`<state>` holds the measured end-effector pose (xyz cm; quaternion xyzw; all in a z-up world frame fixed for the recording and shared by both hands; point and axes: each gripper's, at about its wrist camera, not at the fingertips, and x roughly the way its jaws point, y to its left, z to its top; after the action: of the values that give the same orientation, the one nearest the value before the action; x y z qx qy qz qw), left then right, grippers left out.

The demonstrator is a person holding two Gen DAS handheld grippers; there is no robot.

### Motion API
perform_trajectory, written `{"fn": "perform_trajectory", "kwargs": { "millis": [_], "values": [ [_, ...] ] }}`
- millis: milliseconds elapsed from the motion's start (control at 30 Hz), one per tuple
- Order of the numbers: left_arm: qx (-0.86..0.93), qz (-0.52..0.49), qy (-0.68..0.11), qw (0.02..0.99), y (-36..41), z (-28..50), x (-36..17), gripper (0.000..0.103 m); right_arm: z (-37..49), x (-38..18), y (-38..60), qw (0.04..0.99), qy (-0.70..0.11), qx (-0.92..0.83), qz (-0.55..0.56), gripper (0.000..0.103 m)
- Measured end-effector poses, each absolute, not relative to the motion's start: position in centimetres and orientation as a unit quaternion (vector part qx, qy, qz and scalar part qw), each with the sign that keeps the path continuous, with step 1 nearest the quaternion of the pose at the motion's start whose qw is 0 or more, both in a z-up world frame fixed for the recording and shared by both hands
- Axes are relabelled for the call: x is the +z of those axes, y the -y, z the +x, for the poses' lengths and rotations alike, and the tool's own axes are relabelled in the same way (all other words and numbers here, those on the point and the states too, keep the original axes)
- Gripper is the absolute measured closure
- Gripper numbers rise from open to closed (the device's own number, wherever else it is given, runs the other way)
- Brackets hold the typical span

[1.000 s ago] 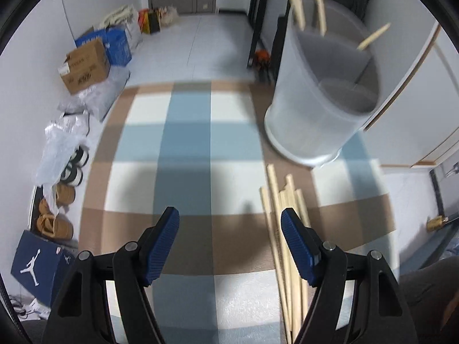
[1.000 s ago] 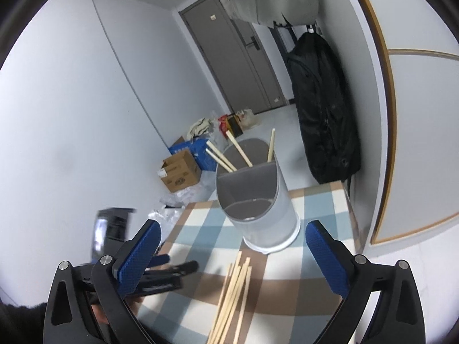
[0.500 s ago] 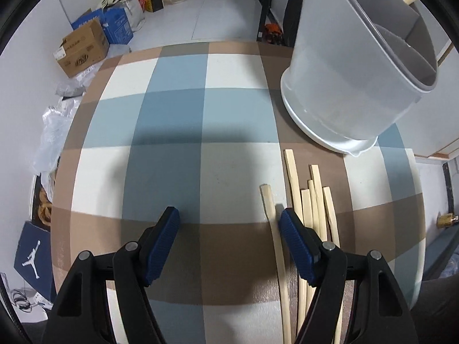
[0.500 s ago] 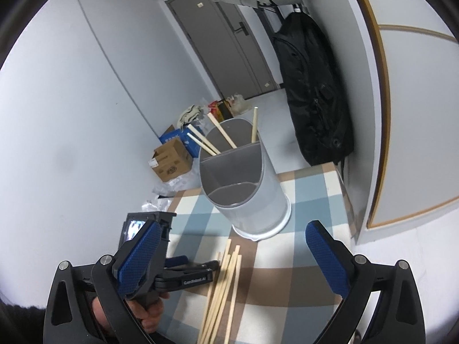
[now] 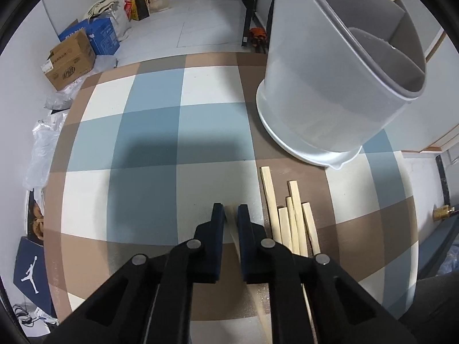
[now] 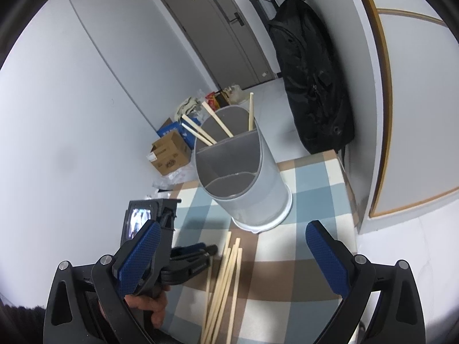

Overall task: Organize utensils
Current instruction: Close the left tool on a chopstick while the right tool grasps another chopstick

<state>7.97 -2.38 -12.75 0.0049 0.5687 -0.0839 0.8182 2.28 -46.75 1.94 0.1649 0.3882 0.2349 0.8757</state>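
While the person's hand holds the left tool low over the checked worktop, the scene reads as follows.

Left tongs: closed narrow on the tip of one wooden stick, which runs back between the pads and under the tool's right arm.

Right tongs: wide apart, nothing between the blue pads, raised above the worktop and aimed toward the holder.

Loose sticks: a small bundle lying flat on the worktop just right of the left tongs; in the right wrist view they lie between the two right pads, with the left tool just left of them.

Holder: a grey round utensil holder with inner dividers, standing upright on the worktop ahead and to the right of the left tongs, just beyond the far ends of the loose sticks.

Sticks in holder: several lean out of its far compartment; the near compartments look bare.

Backdrop: a cardboard box on the floor far ahead-left of the left tongs; a black backpack hangs on the wall beyond the holder.
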Motion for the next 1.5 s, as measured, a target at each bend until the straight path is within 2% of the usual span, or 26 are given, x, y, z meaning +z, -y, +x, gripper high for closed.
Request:
{"fn": "perform_trajectory", "kwargs": {
  "millis": [267, 367, 433, 467, 600, 867, 1033, 1367, 1433, 1500],
  "values": [
    [-0.100, -0.041, -0.563, 0.819, 0.5, 7.6, -11.7, 0.101, 2.4, 0.9, 45.3, 0.865, -0.416, 0.245, 0.138, 0.001],
    [-0.107, -0.066, -0.552, 0.824, -0.8, 7.1, -10.5, 0.101, 2.3, 0.4, 43.5, 0.859, -0.432, 0.256, 0.100, 0.008],
    [-0.110, -0.085, -0.543, 0.828, -1.4, 6.9, -9.8, 0.101, 2.5, -0.3, 42.0, 0.851, -0.447, 0.265, 0.073, 0.025],
    [-0.111, -0.094, -0.539, 0.830, -1.6, 7.0, -9.7, 0.101, 2.6, -0.8, 41.1, 0.847, -0.457, 0.266, 0.056, 0.028],
    [-0.115, -0.139, -0.525, 0.832, -3.6, 7.6, -9.5, 0.101, 3.3, -2.5, 38.4, 0.828, -0.488, 0.276, 0.010, 0.054],
    [-0.121, -0.217, -0.507, 0.826, -7.2, 9.3, -9.8, 0.101, 6.4, -5.9, 34.9, 0.808, -0.522, 0.272, -0.016, 0.055],
    [-0.120, -0.222, -0.498, 0.829, -7.8, 9.4, -9.4, 0.101, 7.8, -7.4, 33.4, 0.808, -0.529, 0.255, -0.044, 0.067],
    [-0.143, -0.241, -0.488, 0.826, -9.1, 9.1, -8.6, 0.101, 9.6, -9.1, 30.5, 0.803, -0.537, 0.244, -0.081, 0.068],
    [-0.141, -0.235, -0.488, 0.829, -9.2, 9.1, -8.6, 0.101, 9.9, -9.5, 30.5, 0.800, -0.546, 0.238, -0.079, 0.076],
    [-0.140, -0.238, -0.488, 0.828, -9.4, 9.1, -8.6, 0.101, 10.2, -10.0, 30.4, 0.797, -0.552, 0.232, -0.084, 0.078]
  ]
}}
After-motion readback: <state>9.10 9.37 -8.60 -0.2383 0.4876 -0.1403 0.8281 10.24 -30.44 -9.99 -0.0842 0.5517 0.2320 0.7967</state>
